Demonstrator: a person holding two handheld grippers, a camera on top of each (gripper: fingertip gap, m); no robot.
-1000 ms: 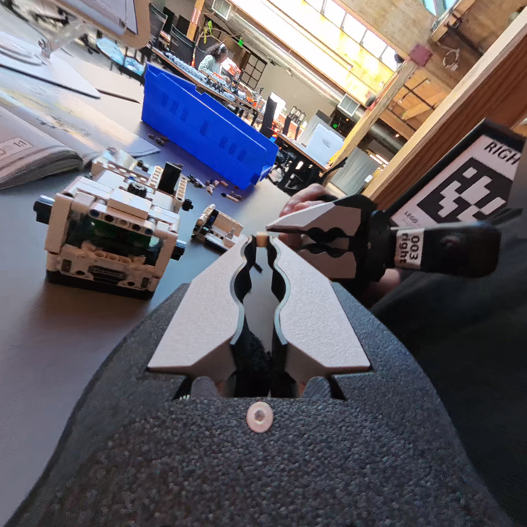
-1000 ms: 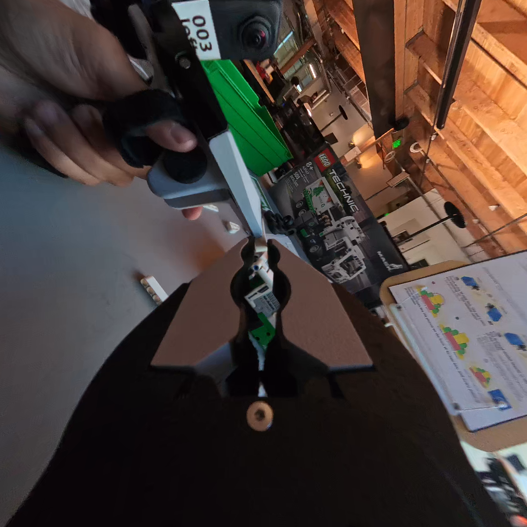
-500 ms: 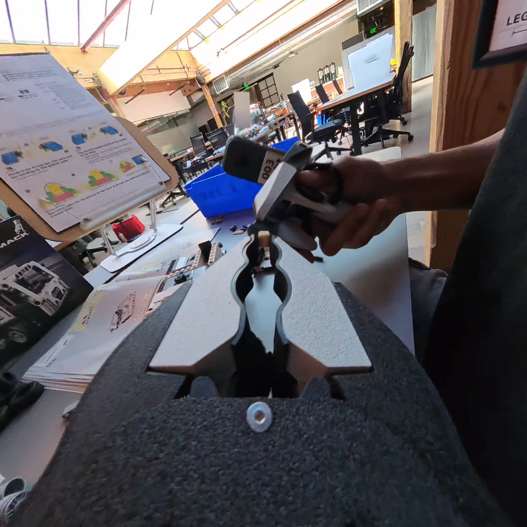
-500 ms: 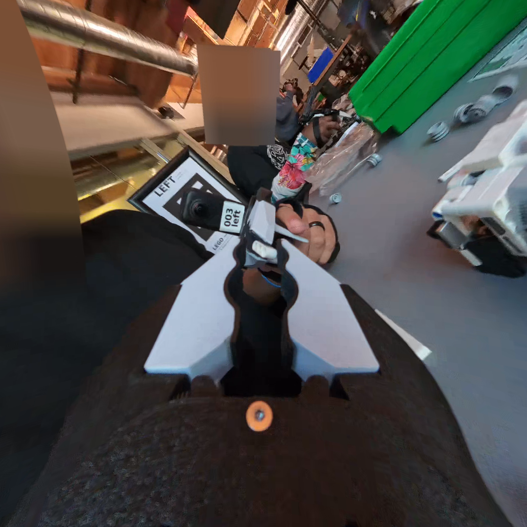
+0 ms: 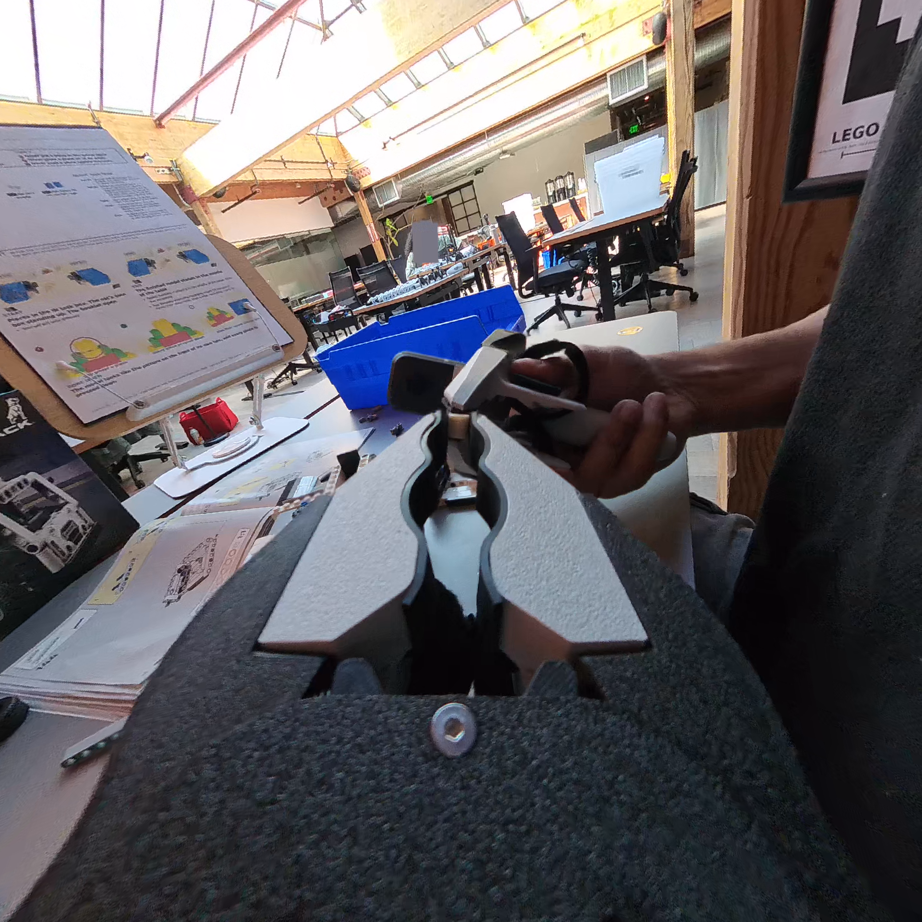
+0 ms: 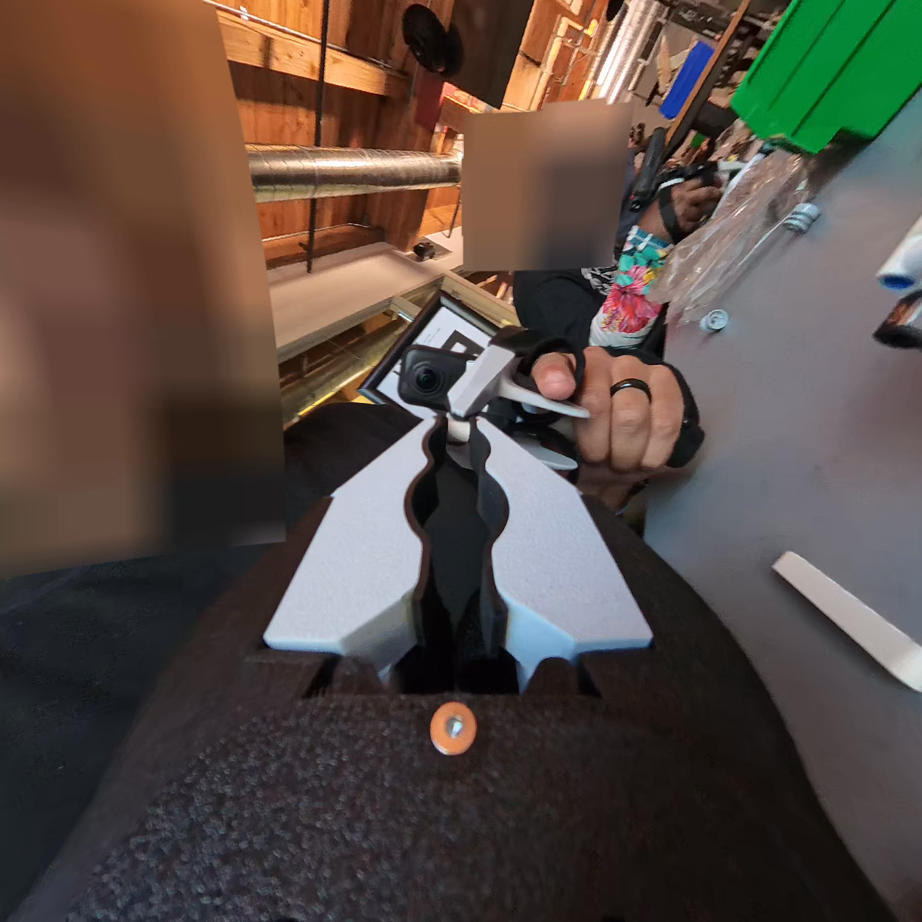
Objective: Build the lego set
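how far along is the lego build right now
Already done: only a grey studded lego subassembly shows, on the open instruction booklet.

In hand: both tongs meet on one small tan lego piece. The left tongs and right tongs each pinch it at their tips.

Left: small dark loose parts lie by the blue plastic bin, so building remains.

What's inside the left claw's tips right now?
A small tan Lego piece sits pinched at the tips of the left claw, meeting the right claw. Its lower part is hidden between the fingers.
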